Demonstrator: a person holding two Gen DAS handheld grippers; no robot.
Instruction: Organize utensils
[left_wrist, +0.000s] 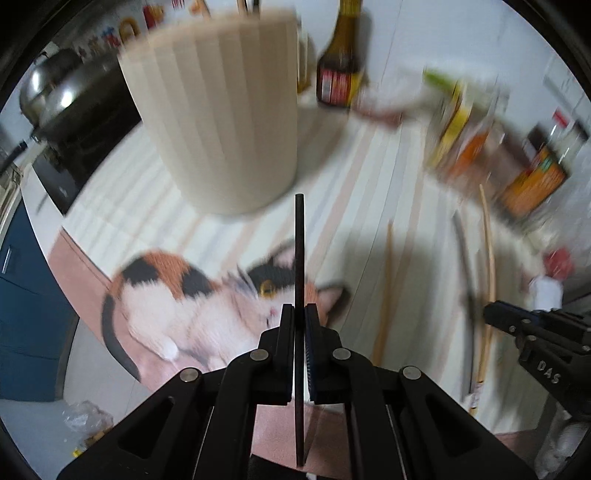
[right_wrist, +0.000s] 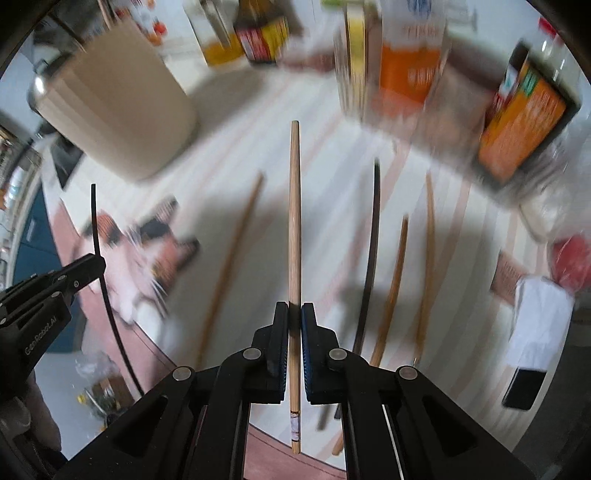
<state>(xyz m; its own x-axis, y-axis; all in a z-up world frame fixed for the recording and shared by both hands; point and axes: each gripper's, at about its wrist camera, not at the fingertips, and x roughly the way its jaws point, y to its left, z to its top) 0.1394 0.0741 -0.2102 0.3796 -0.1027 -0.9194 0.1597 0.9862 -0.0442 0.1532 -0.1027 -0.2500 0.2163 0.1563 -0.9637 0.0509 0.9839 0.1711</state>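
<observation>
My left gripper is shut on a black chopstick that points forward toward the beige ribbed utensil holder. It also shows in the right wrist view, with its black chopstick. My right gripper is shut on a wooden chopstick, held above the mat. It shows at the right of the left wrist view. Several more chopsticks lie on the mat: a wooden one, a black one, and two wooden ones. The holder stands far left.
A striped mat with a cat picture covers the counter. Sauce bottles and orange packages stand at the back and right. A steel pot sits on a stove at far left. A white cloth lies at the right.
</observation>
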